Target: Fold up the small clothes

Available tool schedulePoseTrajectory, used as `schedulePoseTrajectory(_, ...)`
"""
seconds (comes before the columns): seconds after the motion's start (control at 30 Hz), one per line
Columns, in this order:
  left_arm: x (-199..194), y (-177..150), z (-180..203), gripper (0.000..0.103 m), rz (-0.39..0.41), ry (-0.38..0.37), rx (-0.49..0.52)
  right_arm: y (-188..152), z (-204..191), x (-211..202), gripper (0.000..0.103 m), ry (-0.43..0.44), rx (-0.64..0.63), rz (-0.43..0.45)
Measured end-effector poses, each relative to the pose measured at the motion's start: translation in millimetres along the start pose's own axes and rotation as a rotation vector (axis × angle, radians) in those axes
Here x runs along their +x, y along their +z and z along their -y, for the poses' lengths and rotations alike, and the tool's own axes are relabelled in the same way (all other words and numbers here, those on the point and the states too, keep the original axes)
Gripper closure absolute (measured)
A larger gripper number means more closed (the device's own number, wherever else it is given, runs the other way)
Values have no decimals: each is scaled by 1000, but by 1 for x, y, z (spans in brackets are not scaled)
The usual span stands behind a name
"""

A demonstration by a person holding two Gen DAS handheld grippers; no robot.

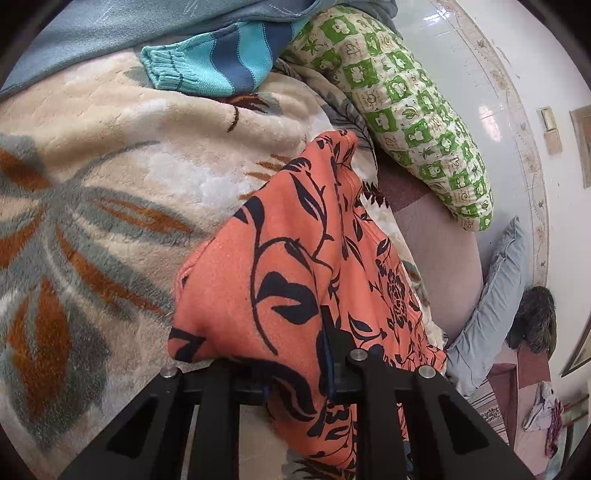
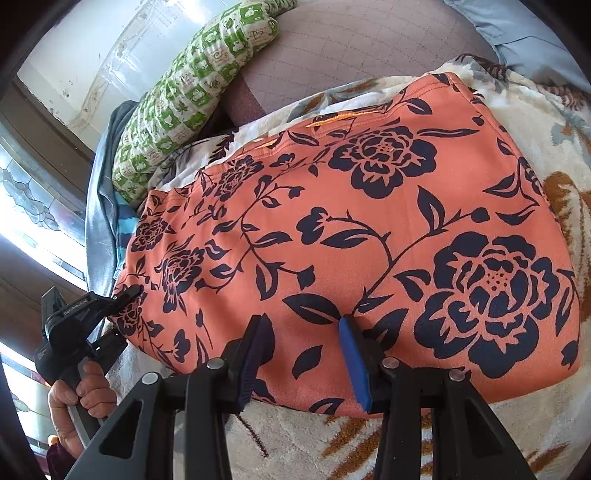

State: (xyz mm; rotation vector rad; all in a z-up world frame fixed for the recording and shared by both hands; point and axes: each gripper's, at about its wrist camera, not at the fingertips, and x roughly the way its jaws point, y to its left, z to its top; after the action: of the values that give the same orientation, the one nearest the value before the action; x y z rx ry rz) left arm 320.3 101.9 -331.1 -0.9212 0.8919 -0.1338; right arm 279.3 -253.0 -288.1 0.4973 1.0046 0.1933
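Note:
An orange garment with a dark floral print (image 2: pixel 369 229) lies spread on a fleece blanket (image 2: pixel 517 424). My right gripper (image 2: pixel 303 354) is open, its blue-padded fingers (image 2: pixel 354 365) resting on the garment's near edge. My left gripper (image 1: pixel 295 354) is shut on the garment (image 1: pixel 295 258), which drapes over its fingers and hides the left one. In the right wrist view the left gripper (image 2: pixel 125 295) grips the garment's left corner, with the hand below it.
A green patterned pillow (image 1: pixel 413 107) lies beyond the garment, with a striped blue knit piece (image 1: pixel 214 62) and grey cloth (image 1: pixel 110 33) beside it. A grey-blue cushion (image 1: pixel 495 295) and a mauve bedsheet (image 2: pixel 351 55) are nearby. A tiled wall (image 1: pixel 461 55) stands behind.

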Motion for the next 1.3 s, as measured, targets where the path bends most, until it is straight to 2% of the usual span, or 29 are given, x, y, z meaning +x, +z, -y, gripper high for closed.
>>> schedulePoseTrajectory(0.13,-10,-1,17,83,26,-15,72,-1,7,-2,59,29,35,-4)
schedulePoseTrajectory(0.27,-24,-11,53,84,71,35,230,2,18,-9,59,70,85,11)
schedulePoseTrajectory(0.43,-35,-38,110,84,114,70,405,18,46,-31,59,84,155,96)
schedulePoseTrajectory(0.53,-38,-60,152,84,118,66,498,29,71,-46,59,99,224,157)
schedulePoseTrajectory(0.67,-30,-104,212,84,97,78,627,37,105,-67,59,133,318,210)
schedulePoseTrajectory(0.77,-12,-150,253,84,72,77,724,38,132,-85,58,173,393,250)
schedulePoseTrajectory(0.9,45,-228,281,84,-14,92,867,39,173,-114,58,169,465,321)
schedulePoseTrajectory(1.0,99,-268,273,77,-144,167,897,36,202,-130,58,161,516,348)
schedulePoseTrajectory(1.03,106,-275,269,71,-142,204,928,36,210,-134,58,161,531,351)
schedulePoseTrajectory(1.1,97,-285,272,66,-92,199,1018,36,222,-137,58,160,549,345)
schedulePoseTrajectory(1.17,82,-285,276,45,-112,158,1060,37,230,-138,58,167,557,336)
schedulePoseTrajectory(1.3,38,-271,276,37,-100,100,1083,38,229,-140,58,191,557,330)
